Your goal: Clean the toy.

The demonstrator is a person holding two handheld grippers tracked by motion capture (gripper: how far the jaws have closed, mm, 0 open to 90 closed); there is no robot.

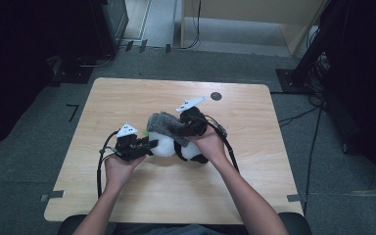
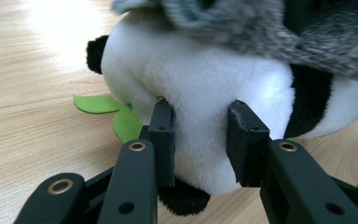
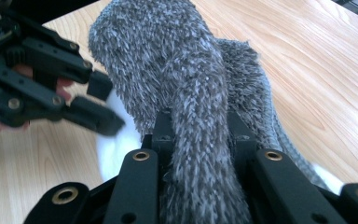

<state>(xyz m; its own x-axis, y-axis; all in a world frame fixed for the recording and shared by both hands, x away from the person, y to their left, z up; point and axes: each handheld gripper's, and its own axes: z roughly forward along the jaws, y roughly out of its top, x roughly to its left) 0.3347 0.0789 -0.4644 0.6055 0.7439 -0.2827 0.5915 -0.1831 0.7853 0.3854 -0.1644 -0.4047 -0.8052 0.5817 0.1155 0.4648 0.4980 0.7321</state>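
Closest to me, my forearms come in over the near edge of the tabletop, each hand wrapped around a gripper. My left gripper has its jaws pressed into the white belly of a plush panda, one on either side of a fold of the soft fur, so they are clamped on the toy and held apart by what is bunched between them. In the left gripper view a black paw sits just below the jaws and a black ear shows at the far upper left of the white body, while two green felt leaves lie flat on the wood, touching the panda's underside. My right gripper is closed on a strip of shaggy grey fabric; the strip runs up between the jaws and spreads into a wider piece draped over the top of the panda. In the right gripper view my left gripper shows at the left, beside the grey fabric, with white plush behind its jaws. From the high view the panda lies near the middle of the tabletop, between my two hands, the left gripper at its left flank and the right gripper on top of it with the grey fabric under it. Farther off, a small dark round mark sits near the far edge of the tabletop, well apart from the toy. Beyond the tabletop lie grey carpet and trailing cables.
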